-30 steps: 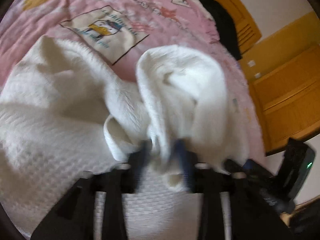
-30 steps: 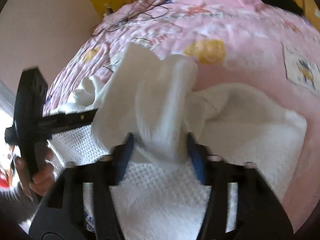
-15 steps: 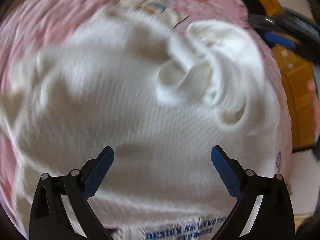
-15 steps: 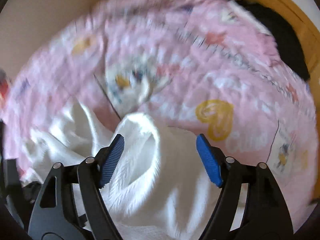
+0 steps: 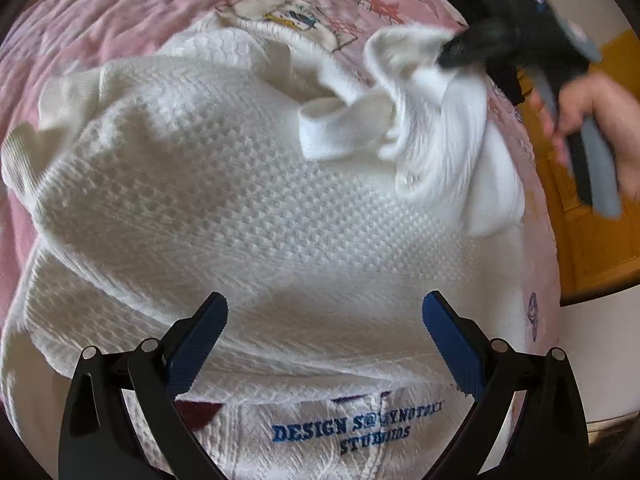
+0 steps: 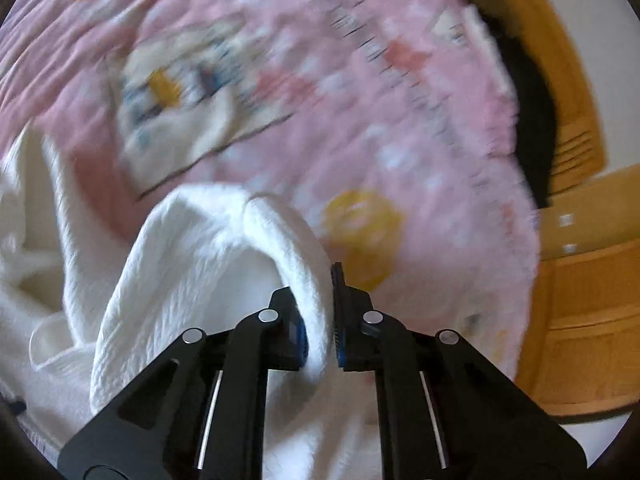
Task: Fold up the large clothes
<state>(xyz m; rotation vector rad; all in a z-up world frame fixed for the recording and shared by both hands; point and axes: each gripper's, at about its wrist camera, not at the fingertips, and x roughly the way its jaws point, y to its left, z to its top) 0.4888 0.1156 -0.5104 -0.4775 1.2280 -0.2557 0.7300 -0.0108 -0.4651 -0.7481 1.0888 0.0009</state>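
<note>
A white knitted sweater [image 5: 248,184] lies bunched on a pink bedspread [image 5: 100,12], with blue lettering [image 5: 352,428] near its lower edge. My left gripper [image 5: 324,320] hangs open above the sweater's body, nothing between its blue pads. In the right wrist view my right gripper [image 6: 320,312] is closing, its pads pinching a raised fold of the sweater [image 6: 224,248]. The left wrist view shows that same right gripper [image 5: 452,54] at the upper right, gripping the lifted fold, with a hand [image 5: 600,120] on its handle.
The pink bedspread [image 6: 320,80] carries cartoon patches and a yellow heart [image 6: 360,224]. Dark clothing [image 6: 532,120] lies by the yellow wooden headboard [image 6: 576,80]. Yellow wooden furniture [image 5: 592,240] stands past the bed's right edge.
My left gripper let go of the sweater fold, opened wide and moved over its body. My right gripper released, swung across and closed on a fold.
</note>
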